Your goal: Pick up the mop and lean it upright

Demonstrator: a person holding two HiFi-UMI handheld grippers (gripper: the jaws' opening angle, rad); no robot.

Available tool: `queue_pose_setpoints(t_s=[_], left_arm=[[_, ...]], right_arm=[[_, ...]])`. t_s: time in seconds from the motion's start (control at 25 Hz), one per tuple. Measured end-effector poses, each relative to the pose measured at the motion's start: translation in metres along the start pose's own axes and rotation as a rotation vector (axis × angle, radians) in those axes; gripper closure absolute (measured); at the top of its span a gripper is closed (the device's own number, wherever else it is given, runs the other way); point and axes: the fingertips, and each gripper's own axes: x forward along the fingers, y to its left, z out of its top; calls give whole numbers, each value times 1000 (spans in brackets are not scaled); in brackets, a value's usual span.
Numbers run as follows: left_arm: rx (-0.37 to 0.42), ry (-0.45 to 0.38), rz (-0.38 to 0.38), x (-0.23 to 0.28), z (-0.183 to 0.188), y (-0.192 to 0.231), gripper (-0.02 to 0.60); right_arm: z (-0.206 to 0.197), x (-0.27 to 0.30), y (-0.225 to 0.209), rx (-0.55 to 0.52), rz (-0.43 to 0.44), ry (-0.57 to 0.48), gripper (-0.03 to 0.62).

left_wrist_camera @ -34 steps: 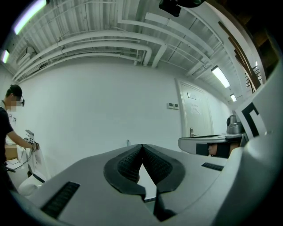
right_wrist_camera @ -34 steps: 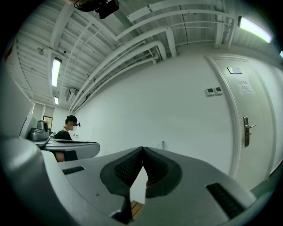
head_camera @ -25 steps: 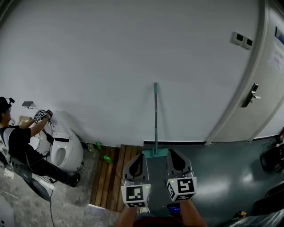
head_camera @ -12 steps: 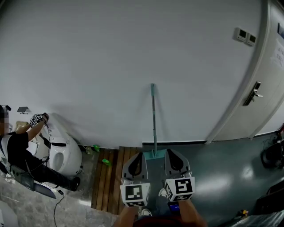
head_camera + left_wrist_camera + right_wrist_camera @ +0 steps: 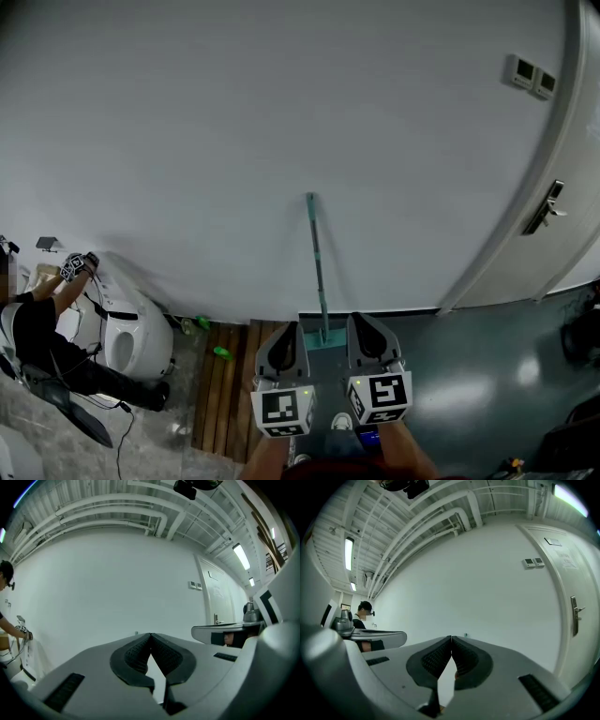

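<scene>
Against the white wall (image 5: 234, 141) the teal mop (image 5: 317, 267) stands upright, its head on the floor at the wall's foot, while out from the wall I hold my left gripper (image 5: 290, 327) and right gripper (image 5: 360, 319) side by side, both clamped fully together on nothing.

The mop (image 5: 318, 272) is teal, the wall (image 5: 234, 141) white, the floor mat (image 5: 220, 403) brown-slatted.
</scene>
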Motion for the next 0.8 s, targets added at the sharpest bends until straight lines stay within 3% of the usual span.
queue_pose_setpoints(t_s=[0.52, 0.8], left_arm=[[30, -2, 38, 96, 11, -41, 568], [32, 6, 36, 137, 10, -38, 568]], right_arm=[[14, 52, -89, 19, 38, -29, 576], [13, 87, -113, 24, 36, -18, 576]])
